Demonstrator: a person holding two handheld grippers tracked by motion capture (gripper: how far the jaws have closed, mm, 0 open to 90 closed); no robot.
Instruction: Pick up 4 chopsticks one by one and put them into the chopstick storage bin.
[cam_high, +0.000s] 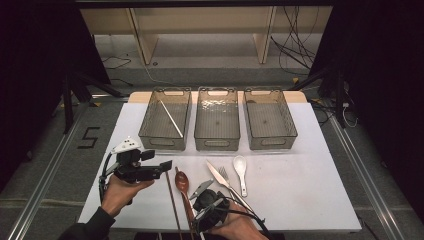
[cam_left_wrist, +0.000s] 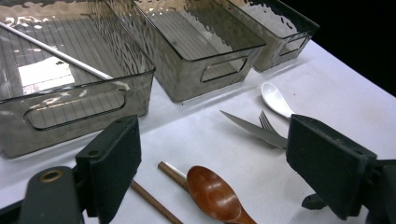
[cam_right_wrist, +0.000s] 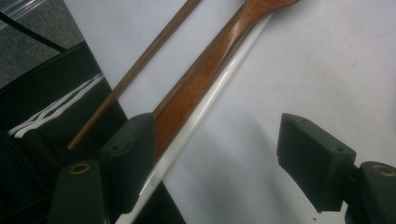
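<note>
My left gripper (cam_high: 164, 169) (cam_left_wrist: 215, 140) hangs open above the table's left part, its jaws wide apart with nothing between them. Beyond it lie a wooden spoon (cam_high: 182, 182) (cam_left_wrist: 212, 193), a thin brown chopstick (cam_high: 171, 197) (cam_left_wrist: 152, 200), a knife (cam_high: 217, 174) (cam_left_wrist: 252, 128), a fork (cam_high: 227, 180) (cam_left_wrist: 266, 122) and a white spoon (cam_high: 240, 165) (cam_left_wrist: 278, 99). My right gripper (cam_high: 202, 212) (cam_right_wrist: 217, 140) is open low at the table's near edge. Its left jaw sits by the wooden spoon's handle (cam_right_wrist: 196, 88), and a white chopstick (cam_right_wrist: 210, 105) lies alongside that handle.
Three clear grey bins stand in a row at the back: left (cam_high: 165, 137) (cam_left_wrist: 74, 102), middle (cam_high: 217, 137) (cam_left_wrist: 210, 70), right (cam_high: 271, 137) (cam_left_wrist: 280, 42). The left bin holds a white chopstick (cam_high: 171, 118) (cam_left_wrist: 56, 56). White tabletop (cam_high: 310, 190) stretches bare to the right.
</note>
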